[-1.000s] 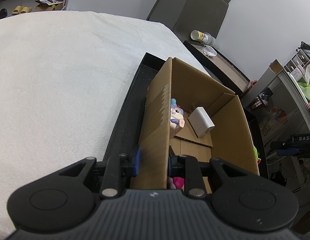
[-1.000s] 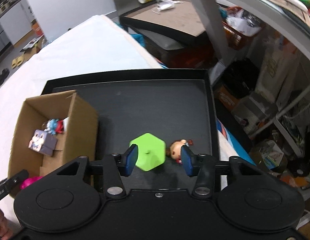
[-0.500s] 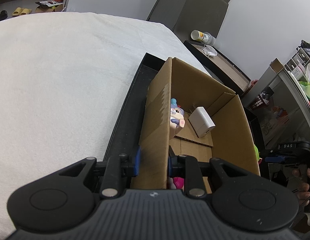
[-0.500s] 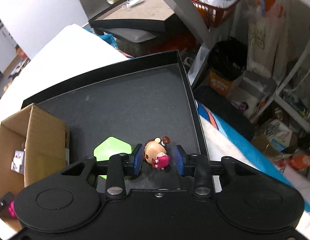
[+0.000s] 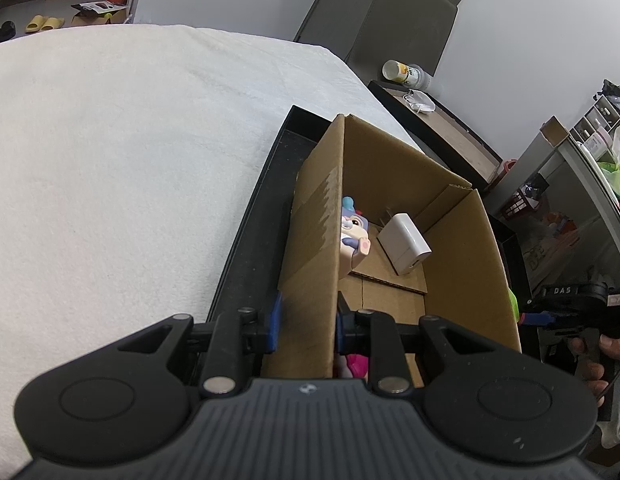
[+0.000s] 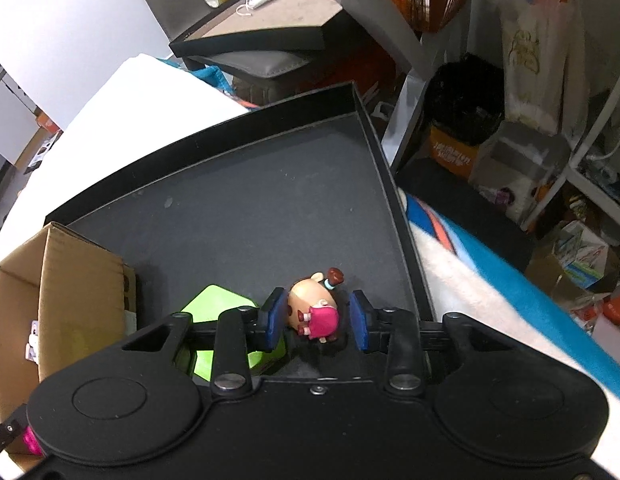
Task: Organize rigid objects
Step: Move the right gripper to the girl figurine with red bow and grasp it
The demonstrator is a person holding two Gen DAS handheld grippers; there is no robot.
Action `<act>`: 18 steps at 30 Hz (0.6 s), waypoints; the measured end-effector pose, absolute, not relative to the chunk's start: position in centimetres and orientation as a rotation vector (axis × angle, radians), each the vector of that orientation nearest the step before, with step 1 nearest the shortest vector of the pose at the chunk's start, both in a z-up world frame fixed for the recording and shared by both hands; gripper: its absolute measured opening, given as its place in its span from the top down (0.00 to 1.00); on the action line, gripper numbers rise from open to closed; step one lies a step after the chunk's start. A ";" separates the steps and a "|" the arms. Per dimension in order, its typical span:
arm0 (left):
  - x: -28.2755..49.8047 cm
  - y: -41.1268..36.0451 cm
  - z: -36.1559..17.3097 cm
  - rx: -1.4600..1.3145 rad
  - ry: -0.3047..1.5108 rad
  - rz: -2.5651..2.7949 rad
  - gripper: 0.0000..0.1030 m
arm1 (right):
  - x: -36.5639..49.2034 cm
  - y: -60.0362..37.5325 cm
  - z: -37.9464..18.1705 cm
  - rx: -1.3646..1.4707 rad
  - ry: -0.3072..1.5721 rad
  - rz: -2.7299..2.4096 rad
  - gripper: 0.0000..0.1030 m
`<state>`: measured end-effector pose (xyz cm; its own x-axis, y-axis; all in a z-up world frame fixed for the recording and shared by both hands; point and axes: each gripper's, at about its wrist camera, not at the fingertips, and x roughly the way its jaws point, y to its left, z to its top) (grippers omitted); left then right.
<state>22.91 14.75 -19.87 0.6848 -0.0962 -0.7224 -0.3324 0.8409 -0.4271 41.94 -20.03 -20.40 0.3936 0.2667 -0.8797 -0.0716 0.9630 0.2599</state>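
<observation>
On the left we see the white blanket [image 5: 110, 152], with the black tray [image 5: 254, 216] lying on it. The left gripper [image 5: 306, 322] is pinched on the near left wall of the cardboard box [image 5: 461, 240], one blue pad outside the wall and one inside. The box stands at the tray's left end. Inside it we note a pale cube figure [image 5: 351, 236] against the left wall, a white charger [image 5: 403, 240] on the floor flap just beside it, and a pink item [image 5: 355, 364] near the gripper, mostly hidden.

In the right wrist view the box [image 6: 82, 280] occupies the left edge. Next comes a green hexagon block [image 6: 218, 304] on the tray floor [image 6: 250, 208], close to the box and partly under the gripper. The right gripper [image 6: 315, 316] is spread, its pads flanking a small doll [image 6: 313, 308] that lies on the tray near the right rim. The left pad sits right at the doll's head; a gap separates the right pad from it. Beyond the rim lies a blue-striped cloth [image 6: 481, 256].
</observation>
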 end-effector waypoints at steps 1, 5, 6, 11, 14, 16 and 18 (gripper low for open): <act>22.9 14.7 -19.9 -0.571 0.817 0.141 0.77 | 42.0 -19.9 -20.7 0.185 1.156 0.214 0.66; 22.9 14.7 -19.9 -0.572 0.816 0.141 0.77 | 41.9 -19.8 -21.1 0.186 1.164 0.205 0.71; 22.9 14.7 -19.9 -0.572 0.817 0.141 0.77 | 41.9 -19.8 -21.0 0.180 1.167 0.200 0.71; 22.9 14.7 -19.9 -0.573 0.817 0.140 0.77 | 41.4 -20.1 -20.6 0.172 1.184 0.174 0.71; 22.9 14.7 -19.8 -0.574 0.818 0.140 0.77 | 41.0 -20.1 -19.8 0.163 1.180 0.182 0.71; 22.9 14.7 -19.8 -0.573 0.818 0.140 0.77 | 40.8 -20.0 -19.2 0.159 1.175 0.184 0.71; 22.9 14.7 -19.8 -0.574 0.817 0.139 0.77 | 40.6 -19.9 -18.6 0.155 1.167 0.190 0.71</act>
